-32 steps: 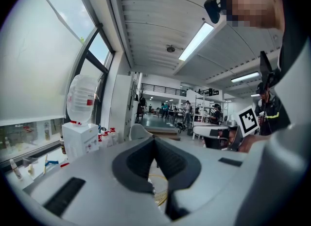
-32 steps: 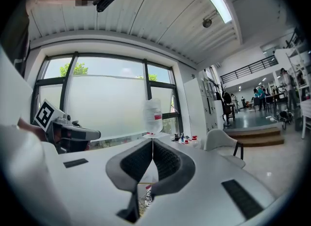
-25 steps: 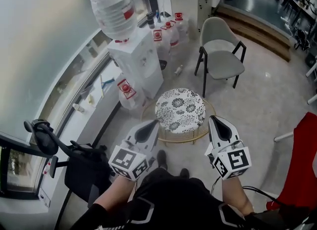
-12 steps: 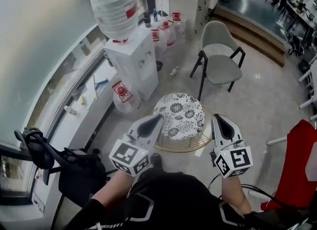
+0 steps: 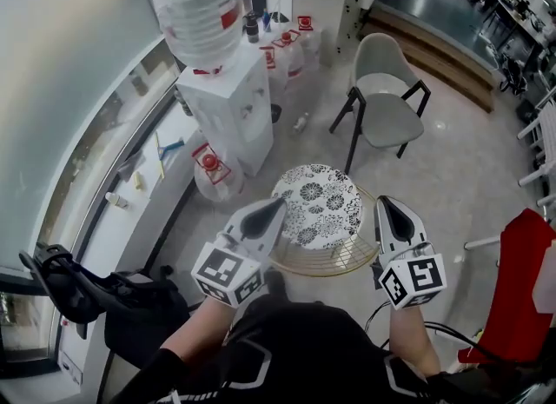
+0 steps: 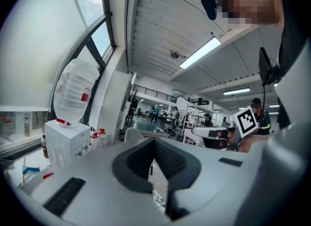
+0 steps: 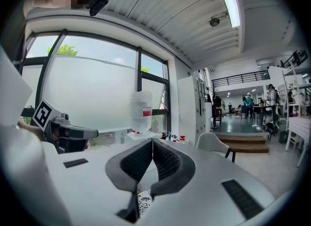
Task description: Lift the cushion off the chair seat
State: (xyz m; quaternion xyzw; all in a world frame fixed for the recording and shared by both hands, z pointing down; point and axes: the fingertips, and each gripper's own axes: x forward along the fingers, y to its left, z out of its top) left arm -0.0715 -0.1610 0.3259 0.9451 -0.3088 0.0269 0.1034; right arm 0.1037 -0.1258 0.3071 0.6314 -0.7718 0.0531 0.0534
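Observation:
A round cushion with a black-and-white floral print lies on the seat of a low gold wire chair in the head view. My left gripper hangs just left of the cushion's near edge, its jaws shut and empty. My right gripper hangs just right of the cushion, also shut with nothing in it. Both point nearly level. Through each gripper view only a sliver of the floral cushion shows below the closed jaws.
A white water dispenser with a large bottle stands at the left by the window. Spare bottles sit beside it. A grey chair stands behind the cushion. A red chair is at the right, a black bag at the near left.
Both grippers have moved forward toward the cushion and now flank its near sides. The cushion and its chair have not moved. Both stay shut.

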